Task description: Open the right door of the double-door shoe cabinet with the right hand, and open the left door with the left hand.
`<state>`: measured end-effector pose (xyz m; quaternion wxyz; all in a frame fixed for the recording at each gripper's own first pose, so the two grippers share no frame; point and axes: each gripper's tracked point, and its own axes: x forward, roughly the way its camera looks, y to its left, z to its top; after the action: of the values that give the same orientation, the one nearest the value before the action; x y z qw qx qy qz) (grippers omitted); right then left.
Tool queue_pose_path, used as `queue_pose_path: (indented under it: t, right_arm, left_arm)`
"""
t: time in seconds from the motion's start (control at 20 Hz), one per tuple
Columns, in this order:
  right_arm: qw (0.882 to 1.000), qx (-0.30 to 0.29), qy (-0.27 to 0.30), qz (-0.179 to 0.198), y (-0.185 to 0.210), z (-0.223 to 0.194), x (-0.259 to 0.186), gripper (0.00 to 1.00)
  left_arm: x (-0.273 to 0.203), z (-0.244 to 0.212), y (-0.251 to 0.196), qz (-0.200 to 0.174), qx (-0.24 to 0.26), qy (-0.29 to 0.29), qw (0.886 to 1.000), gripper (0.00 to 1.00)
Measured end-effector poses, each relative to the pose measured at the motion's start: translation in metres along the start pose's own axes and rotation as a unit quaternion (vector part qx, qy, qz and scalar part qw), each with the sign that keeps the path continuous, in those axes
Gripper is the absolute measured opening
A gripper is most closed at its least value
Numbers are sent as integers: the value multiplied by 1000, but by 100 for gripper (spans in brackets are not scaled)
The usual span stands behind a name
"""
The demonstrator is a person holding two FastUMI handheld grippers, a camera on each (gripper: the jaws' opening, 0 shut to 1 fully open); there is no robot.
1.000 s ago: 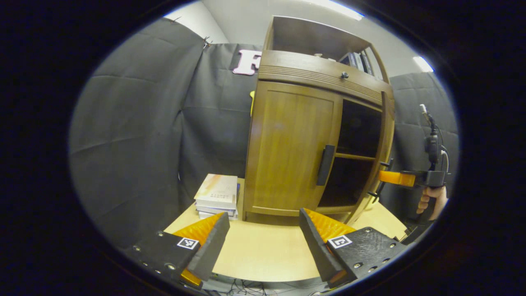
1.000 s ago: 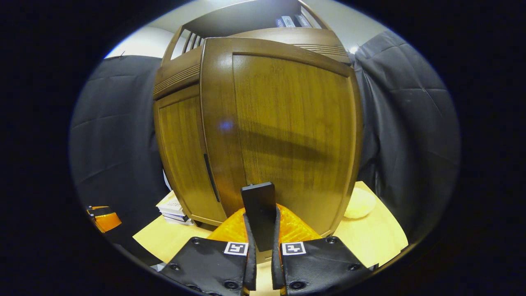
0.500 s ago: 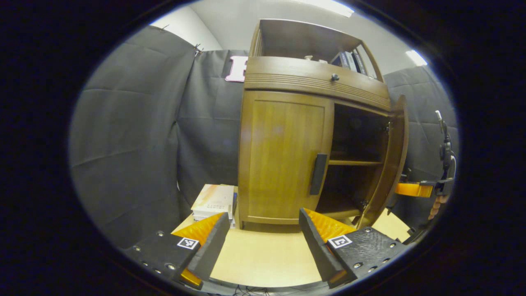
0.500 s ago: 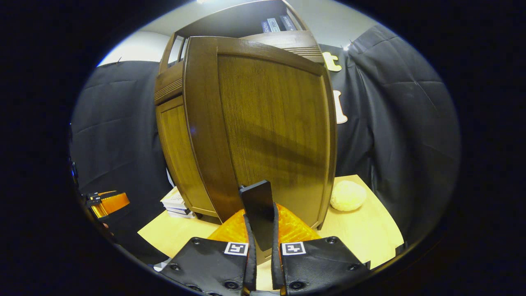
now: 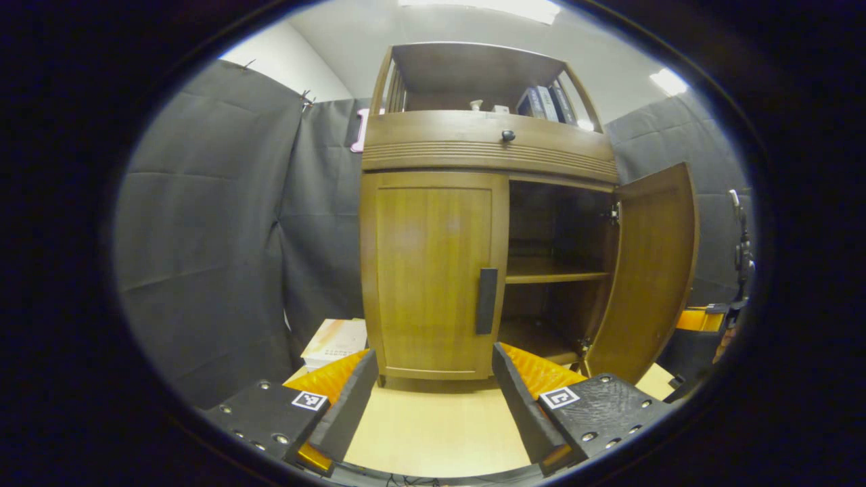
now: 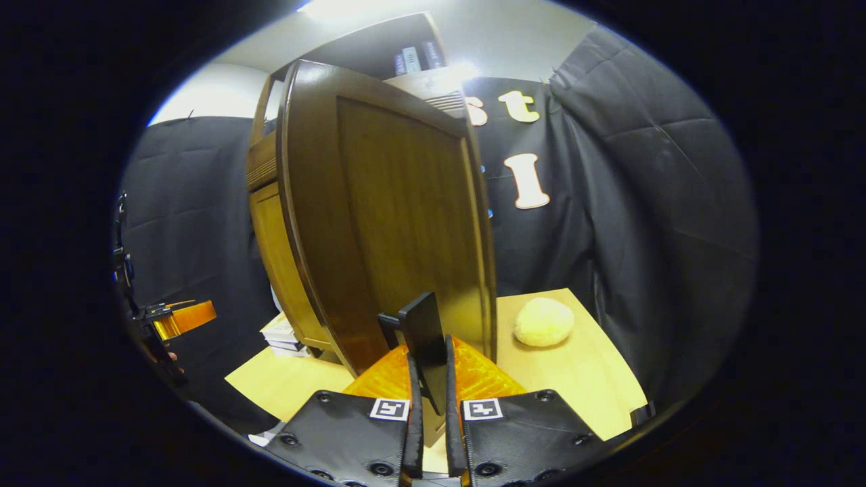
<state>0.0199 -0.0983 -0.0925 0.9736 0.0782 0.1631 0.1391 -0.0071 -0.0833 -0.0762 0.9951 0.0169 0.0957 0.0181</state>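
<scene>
We see the left gripper [image 5: 433, 379] with fingers spread wide, holding nothing, hovering above the table [image 5: 433, 433] in front of the cabinet [image 5: 487, 145]. The left door [image 5: 433, 270] is shut, straight ahead between the two fingers, and its handle [image 5: 486, 301] sits just above the right finger's tip, apart from it. The right door [image 5: 649, 270] stands swung out, showing a dark inside and a shelf [image 5: 551, 274]. In the right gripper view the right gripper [image 6: 429, 382] is clamped narrow on the right door's handle [image 6: 425, 338], both fingers pressing on it, with the right door's face rising directly behind. From the left gripper view we catch the right gripper at the far right edge, behind the open door's outer edge; from the right gripper view the left gripper shows far left, well apart from the cabinet. Books [image 5: 335, 338] lie stacked on the table left of the cabinet, just beside its base. A pale round lump [image 6: 543, 322] rests on the table right of the open door; what it is we cannot tell. More books [image 5: 544, 103] stand on the cabinet's top shelf.
</scene>
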Motion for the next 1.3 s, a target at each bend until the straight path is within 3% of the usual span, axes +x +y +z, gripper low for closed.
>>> queue_pose_path:
  t: [0.2,0.25,0.3,0.35,0.45,0.6,0.65,0.7,0.9,1.1,1.3]
  right_arm:
    - [1000,17,-9,-5,-41,2,-10,14]
    - [1000,8,-11,-9,-52,3,-10,9]
    - [1000,-4,-13,-11,-61,6,-10,12]
    - [1000,-9,-15,-4,-66,7,-11,8]
    - [1000,0,-11,24,-63,7,-11,10]
    - [999,-10,-16,35,-64,8,-10,6]
    - [999,-9,-16,39,-65,8,-11,12]
    - [999,-5,-15,41,-65,9,-11,7]
    - [999,12,-14,43,-64,8,-17,14]
    - [999,-14,-20,29,-65,10,-33,14]
    - [999,-39,-25,-26,-77,5,-68,11]
  left_arm:
    - [-13,0,-17,18,3,6,1000,99]
    - [-15,-1,-22,21,-1,10,1000,99]
    - [-19,-3,-25,26,-4,12,1000,99]
    - [-23,-3,-28,32,-5,13,999,99]
    - [-33,2,-35,47,-9,13,999,99]
    - [-48,7,-41,75,-26,11,997,99]
    - [-54,8,-40,83,-33,11,996,99]
    - [-59,7,-39,91,-40,12,995,99]
    - [-63,17,-27,116,-38,7,993,99]
    - [-36,29,-20,111,-17,-2,994,99]
    - [3,38,-24,79,36,-16,996,99]
